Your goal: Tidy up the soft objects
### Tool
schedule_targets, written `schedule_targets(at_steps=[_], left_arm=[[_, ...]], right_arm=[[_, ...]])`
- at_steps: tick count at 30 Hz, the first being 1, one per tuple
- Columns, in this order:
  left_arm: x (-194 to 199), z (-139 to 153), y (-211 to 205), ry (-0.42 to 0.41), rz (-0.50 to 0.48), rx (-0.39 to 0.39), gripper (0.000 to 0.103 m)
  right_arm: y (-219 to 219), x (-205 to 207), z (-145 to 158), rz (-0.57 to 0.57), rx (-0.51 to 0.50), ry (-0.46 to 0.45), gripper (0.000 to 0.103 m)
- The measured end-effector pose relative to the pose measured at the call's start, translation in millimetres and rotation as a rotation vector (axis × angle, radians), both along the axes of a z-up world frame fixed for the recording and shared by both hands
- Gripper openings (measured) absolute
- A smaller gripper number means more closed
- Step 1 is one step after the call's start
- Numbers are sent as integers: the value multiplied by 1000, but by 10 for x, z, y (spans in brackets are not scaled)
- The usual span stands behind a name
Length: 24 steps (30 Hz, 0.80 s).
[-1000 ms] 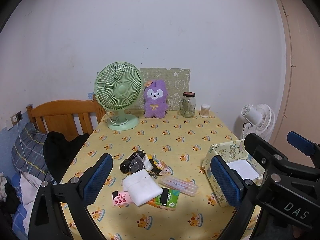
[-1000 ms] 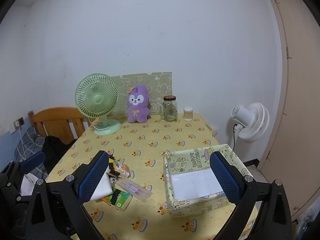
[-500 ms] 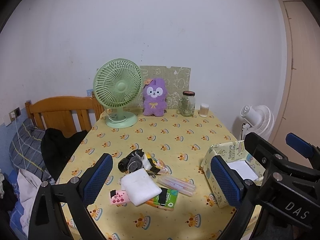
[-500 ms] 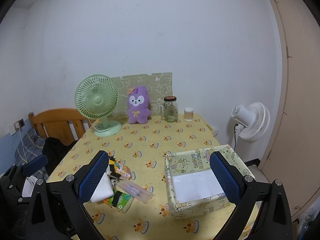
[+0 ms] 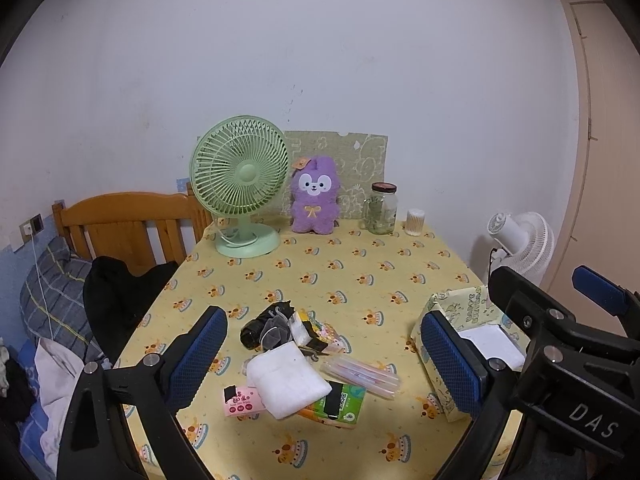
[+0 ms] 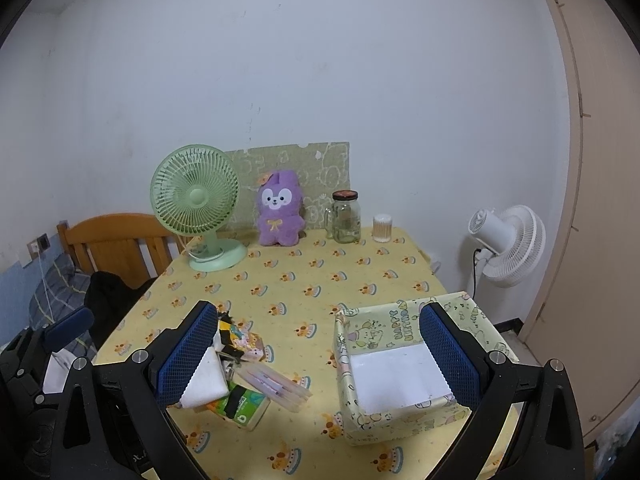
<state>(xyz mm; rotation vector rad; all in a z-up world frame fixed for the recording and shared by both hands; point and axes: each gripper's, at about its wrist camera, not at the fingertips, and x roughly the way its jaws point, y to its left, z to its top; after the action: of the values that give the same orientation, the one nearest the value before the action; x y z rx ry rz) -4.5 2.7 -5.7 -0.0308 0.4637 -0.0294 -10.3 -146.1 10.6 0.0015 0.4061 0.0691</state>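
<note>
A pile of small items lies near the front of the yellow table: a folded white cloth (image 5: pixel 286 382), a black pouch (image 5: pixel 266 328), a pink packet (image 5: pixel 242 400), a green tissue pack (image 5: pixel 340 400) and a clear pen case (image 5: pixel 360 372). A purple plush toy (image 5: pixel 315 196) sits at the back. An open patterned box (image 6: pixel 400 364) stands at the front right, white inside. My left gripper (image 5: pixel 324 356) hovers open over the pile. My right gripper (image 6: pixel 316 360) is open too, above the gap between pile and box. The cloth (image 6: pixel 206 380) is partly hidden behind the right gripper's left finger.
A green desk fan (image 5: pixel 242 184), a glass jar (image 5: pixel 382 208) and a cotton-swab tub (image 5: pixel 415 222) stand along the back edge. A wooden chair (image 5: pixel 120 224) with dark clothing is to the left, with a white floor fan (image 6: pixel 506 244) to the right.
Both grippers have risen slightly and pulled back a little; the table items sit lower and smaller in view. Nothing on the table moved.
</note>
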Motion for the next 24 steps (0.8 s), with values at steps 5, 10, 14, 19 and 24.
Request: schedule_targets(at_steps=[5, 10, 14, 19, 24], left_arm=[[62, -69, 56, 20, 10, -10, 94], [153, -165, 129, 44, 13, -19, 94], [243, -272, 190, 68, 0, -26, 94], [348, -425, 264, 107, -5, -38, 94], [455, -583, 322, 159, -5, -48, 94]], right_arm=[[45, 83, -57, -3, 2, 12, 102], [119, 174, -144, -4, -5, 28, 102], [166, 263, -228, 8, -5, 41, 102], [261, 370, -371, 21, -15, 49, 101], [354, 489, -528, 50, -24, 66, 99]])
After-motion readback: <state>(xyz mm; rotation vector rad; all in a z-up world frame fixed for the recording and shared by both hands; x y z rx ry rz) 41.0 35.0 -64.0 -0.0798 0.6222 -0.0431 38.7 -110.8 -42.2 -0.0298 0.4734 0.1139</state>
